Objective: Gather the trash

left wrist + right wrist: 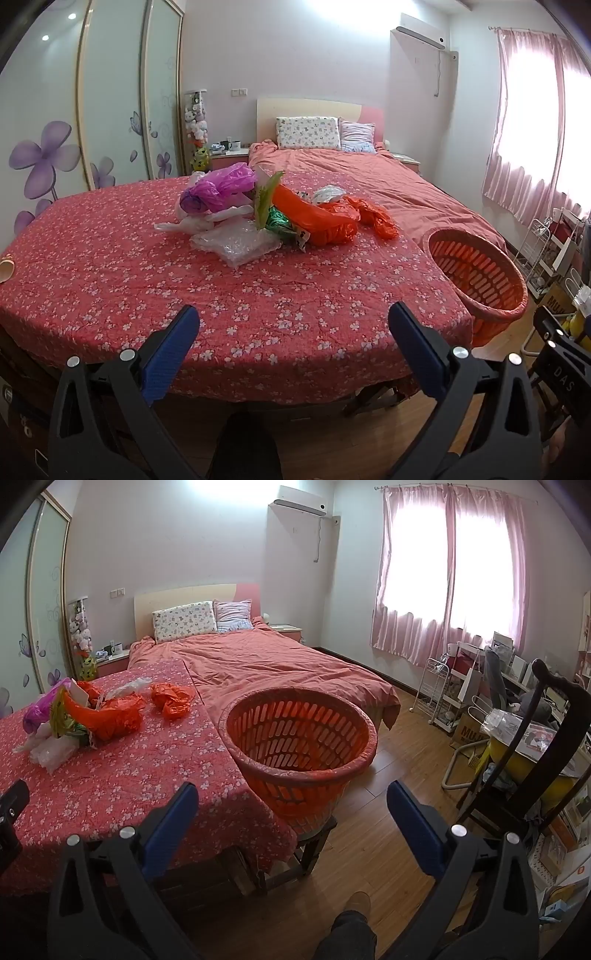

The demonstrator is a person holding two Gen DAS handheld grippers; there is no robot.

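Covering table (258,295): red floral cloth (129,277), bedroom.

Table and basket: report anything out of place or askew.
A heap of plastic bags litters the table, one orange bag lying apart. The basket sits on a stool at the table's corner, looks empty, and appears slightly tilted.

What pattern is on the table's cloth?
Small white flowers on red tablecloth; clearest in the left wrist view.

A home bedroom: bed (258,657), pillows (184,622), pink curtains (443,572).
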